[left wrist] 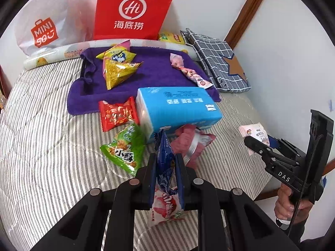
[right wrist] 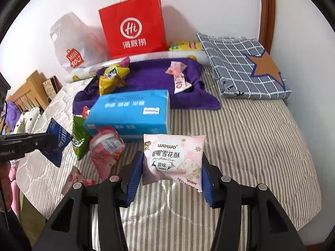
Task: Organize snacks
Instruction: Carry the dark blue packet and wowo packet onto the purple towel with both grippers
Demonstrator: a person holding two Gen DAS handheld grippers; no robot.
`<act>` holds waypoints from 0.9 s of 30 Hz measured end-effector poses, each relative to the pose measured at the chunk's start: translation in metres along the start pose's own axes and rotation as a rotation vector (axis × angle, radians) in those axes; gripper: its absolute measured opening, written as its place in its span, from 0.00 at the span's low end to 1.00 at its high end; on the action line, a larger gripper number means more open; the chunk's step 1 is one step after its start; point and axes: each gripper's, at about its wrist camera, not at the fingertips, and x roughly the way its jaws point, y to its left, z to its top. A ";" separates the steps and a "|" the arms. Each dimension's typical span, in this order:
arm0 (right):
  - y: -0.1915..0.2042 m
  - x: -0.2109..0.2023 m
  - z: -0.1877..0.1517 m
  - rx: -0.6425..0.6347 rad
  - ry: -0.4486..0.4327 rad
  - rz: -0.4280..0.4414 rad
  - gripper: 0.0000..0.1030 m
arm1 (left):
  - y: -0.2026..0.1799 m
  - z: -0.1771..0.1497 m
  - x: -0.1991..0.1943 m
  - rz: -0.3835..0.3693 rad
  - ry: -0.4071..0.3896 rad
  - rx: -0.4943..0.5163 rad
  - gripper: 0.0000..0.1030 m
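Left gripper [left wrist: 165, 167]: black plastic linkage with blue pads, jaws drawn narrow and pinched on a blue snack packet [left wrist: 164, 163]. Glossy film, crimped top edge, blue above and white with red print below; held upright and clear of the bedding, angled downward.

Right gripper [right wrist: 172, 171]: same build, jaws at middle width, blue pads pressing both side edges of a pink pastry packet [right wrist: 174, 160]. Pillow-shaped, matt pink with snowflake and reindeer print, face toward the camera, lifted above the bedding. In the left wrist view this gripper [left wrist: 254, 141] enters from the right, gripped by a hand [left wrist: 291, 202] around its black handle.

Bedding [right wrist: 251, 146]: quilted cotton, grey and white stripes.

Tissue pack [left wrist: 178, 106]: blue soft-wrapped block, lying at the near edge of the purple towel [left wrist: 155, 73], a plush rumpled cloth.

Loose snacks near the tissue pack: red packet [left wrist: 118, 116] to its left; green packet [left wrist: 124, 148] just below that; crumpled pink wrapper [left wrist: 190, 142] against the pack's front corner.

On the towel: yellow triangular packets [left wrist: 117, 67], piled; pink sweet wrappers [left wrist: 188, 71], elongated, at the right side.

Against the wall: red paper bag [left wrist: 132, 10], stiff, with a white logo; white plastic bag [left wrist: 46, 23], soft, beside it; rolled patterned sheet [left wrist: 52, 55] in front.

Far right: folded grey checked cloth [right wrist: 240, 69] with a brown star.
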 end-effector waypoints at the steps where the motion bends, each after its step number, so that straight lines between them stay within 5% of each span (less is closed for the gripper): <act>1: 0.000 -0.001 0.002 0.000 -0.005 0.001 0.49 | -0.002 0.001 -0.001 -0.001 -0.002 0.001 0.16; 27: 0.003 0.008 0.060 -0.018 -0.052 0.006 0.49 | -0.017 0.043 0.011 -0.056 -0.023 0.023 0.16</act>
